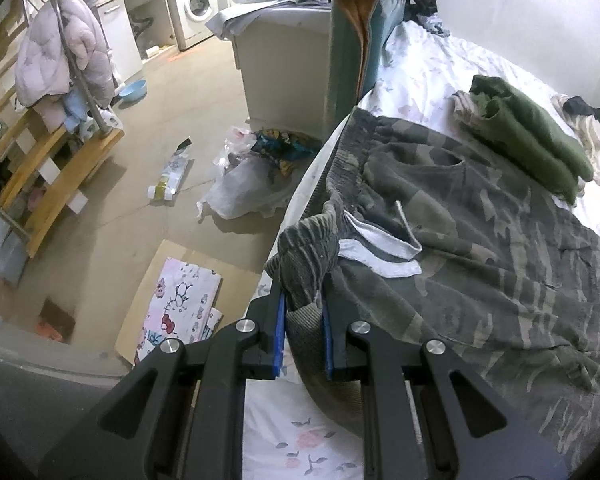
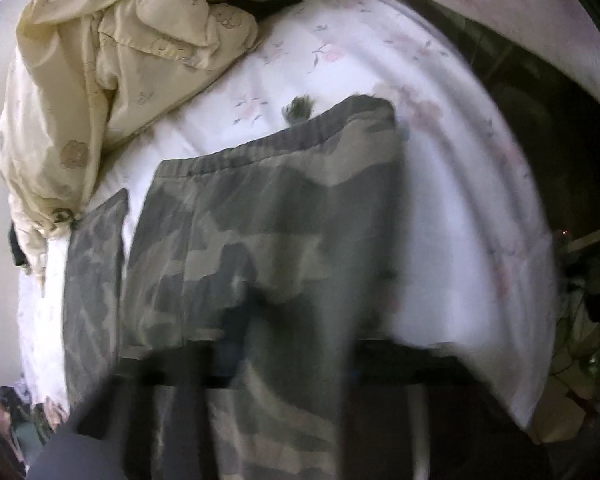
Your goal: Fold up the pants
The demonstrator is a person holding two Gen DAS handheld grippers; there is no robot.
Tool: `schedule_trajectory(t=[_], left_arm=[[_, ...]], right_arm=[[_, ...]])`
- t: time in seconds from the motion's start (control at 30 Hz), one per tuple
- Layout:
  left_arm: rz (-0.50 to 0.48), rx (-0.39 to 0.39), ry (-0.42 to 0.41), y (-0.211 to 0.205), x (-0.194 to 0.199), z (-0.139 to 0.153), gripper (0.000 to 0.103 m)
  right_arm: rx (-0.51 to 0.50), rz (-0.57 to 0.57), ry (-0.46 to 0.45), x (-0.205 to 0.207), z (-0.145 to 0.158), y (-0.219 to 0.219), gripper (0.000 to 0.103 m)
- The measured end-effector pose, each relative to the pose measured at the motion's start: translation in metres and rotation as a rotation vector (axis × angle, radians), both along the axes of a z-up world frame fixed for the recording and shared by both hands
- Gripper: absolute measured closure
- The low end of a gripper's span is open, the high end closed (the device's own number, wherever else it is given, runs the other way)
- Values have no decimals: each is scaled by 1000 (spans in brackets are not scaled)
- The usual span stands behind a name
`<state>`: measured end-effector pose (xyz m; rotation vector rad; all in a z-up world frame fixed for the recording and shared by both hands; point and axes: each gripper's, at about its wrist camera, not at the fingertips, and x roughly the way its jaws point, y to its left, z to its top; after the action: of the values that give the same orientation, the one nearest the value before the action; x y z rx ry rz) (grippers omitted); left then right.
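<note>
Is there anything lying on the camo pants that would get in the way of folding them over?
Yes. A folded green garment lies at the far edge of the camo pants, seemingly overlapping them. The left gripper already pinches the waistband corner, nothing between.

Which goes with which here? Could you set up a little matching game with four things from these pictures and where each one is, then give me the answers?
Things:
1. camouflage pants
2. folded green garment
3. blue basin
4. washing machine

Places:
A. on the floor near the wooden stairs
B. under the counter at the far wall
C. waistband pinched in the left gripper
D. lying on the bed beyond the pants

Pairs: 1-C, 2-D, 3-A, 4-B
</note>
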<state>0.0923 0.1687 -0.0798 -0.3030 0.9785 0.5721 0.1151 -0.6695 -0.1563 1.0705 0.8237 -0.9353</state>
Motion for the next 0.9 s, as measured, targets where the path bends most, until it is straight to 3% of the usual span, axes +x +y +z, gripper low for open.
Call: schedule_trajectory(t=[0.03, 0.27, 0.53, 0.73, 0.9], left_arm=[[2, 1, 4, 0, 1, -1, 91], [-2, 22, 17, -2, 4, -3, 91], [40, -68, 26, 12, 3, 6, 91], [12, -119, 26, 19, 20, 24, 91], [-36, -131, 55, 23, 47, 35, 91]], right_arm=[[-11, 2, 11, 0, 1, 1, 102], [-135, 69, -20, 9, 31, 17, 102], [-167, 43, -122, 13, 76, 22, 103], [-215, 91, -191, 37, 121, 25, 103], [-246, 148, -195, 67, 139, 30, 103]])
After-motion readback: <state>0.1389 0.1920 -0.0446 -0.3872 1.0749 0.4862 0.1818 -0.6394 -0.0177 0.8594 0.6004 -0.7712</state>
